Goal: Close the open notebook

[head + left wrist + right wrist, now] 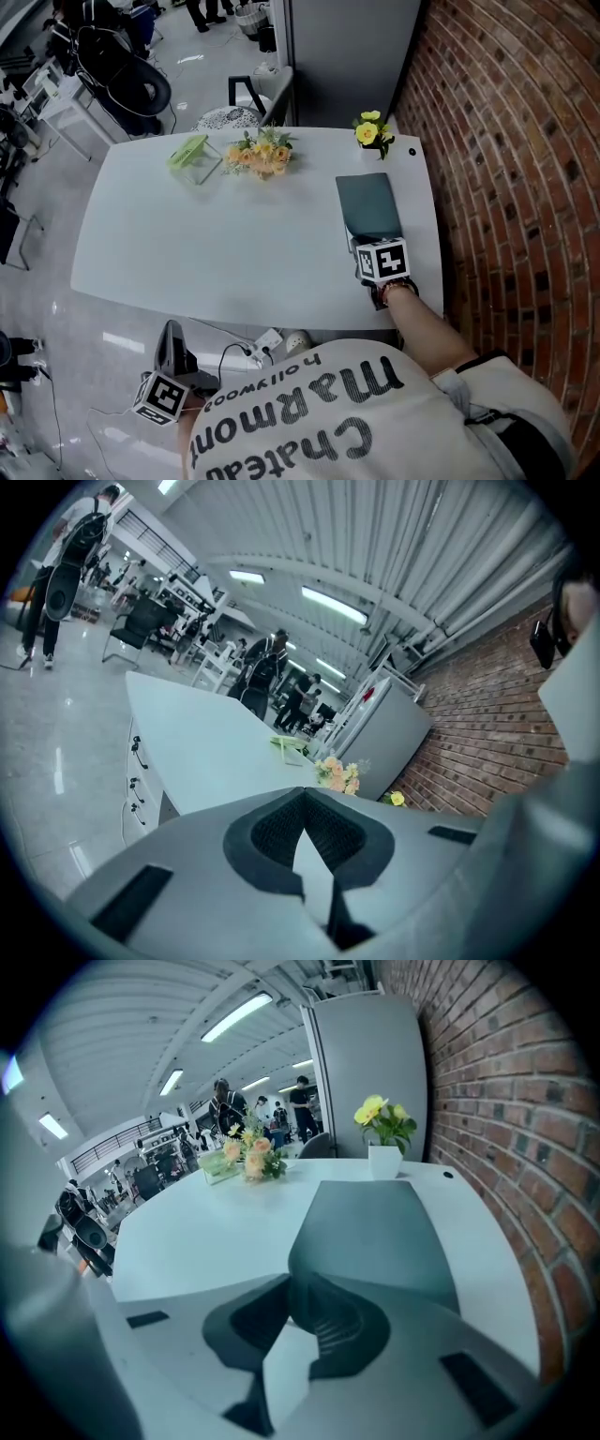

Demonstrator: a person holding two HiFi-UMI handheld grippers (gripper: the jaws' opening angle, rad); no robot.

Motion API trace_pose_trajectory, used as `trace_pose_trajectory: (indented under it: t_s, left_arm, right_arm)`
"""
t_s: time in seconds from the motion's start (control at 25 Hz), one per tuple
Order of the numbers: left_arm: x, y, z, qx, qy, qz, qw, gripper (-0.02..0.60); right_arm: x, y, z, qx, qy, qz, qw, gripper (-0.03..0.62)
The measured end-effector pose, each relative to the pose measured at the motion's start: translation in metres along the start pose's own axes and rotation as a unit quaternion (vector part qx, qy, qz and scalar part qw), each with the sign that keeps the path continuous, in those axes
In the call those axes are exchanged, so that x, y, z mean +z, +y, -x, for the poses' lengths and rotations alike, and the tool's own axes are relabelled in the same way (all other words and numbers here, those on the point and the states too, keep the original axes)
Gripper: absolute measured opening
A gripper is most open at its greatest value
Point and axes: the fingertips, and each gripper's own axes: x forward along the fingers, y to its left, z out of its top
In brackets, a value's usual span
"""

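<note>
A dark green notebook (368, 206) lies closed and flat near the right side of the white table (234, 253). My right gripper (360, 243) is at its near edge, and the marker cube sits just behind the jaws. In the right gripper view the notebook (375, 1232) spreads out ahead of the right gripper (292, 1277). The jaws there are nearly together, with the notebook's near-left corner between their tips. My left gripper (172, 330) hangs below the table's front edge, away from the notebook. The left gripper (305, 788) is shut, tips touching, with nothing in it.
An orange bouquet (262, 155) and a green object (190, 155) sit at the table's far side, and a yellow flower in a white pot (372, 131) stands just beyond the notebook. A brick wall (525, 187) runs close along the right. Cables and a power strip (267, 342) lie under the table.
</note>
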Motion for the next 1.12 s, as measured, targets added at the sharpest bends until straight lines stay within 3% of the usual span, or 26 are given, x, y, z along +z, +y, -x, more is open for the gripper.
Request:
trace_pose_trajectory:
  t_s: [0.72, 1.12]
  left_arm:
    - [-0.013, -0.029, 0.0, -0.02, 0.012, -0.01, 0.9997, 0.0]
    - [-0.028, -0.051, 0.006, -0.032, 0.019, -0.013, 0.9992, 0.0]
  right_arm:
    - [-0.002, 0.006, -0.004, -0.007, 0.011, -0.006, 1.0, 0.098]
    - [-0.001, 0.007, -0.005, 0.024, 0.01, -0.038, 0.999, 0.13]
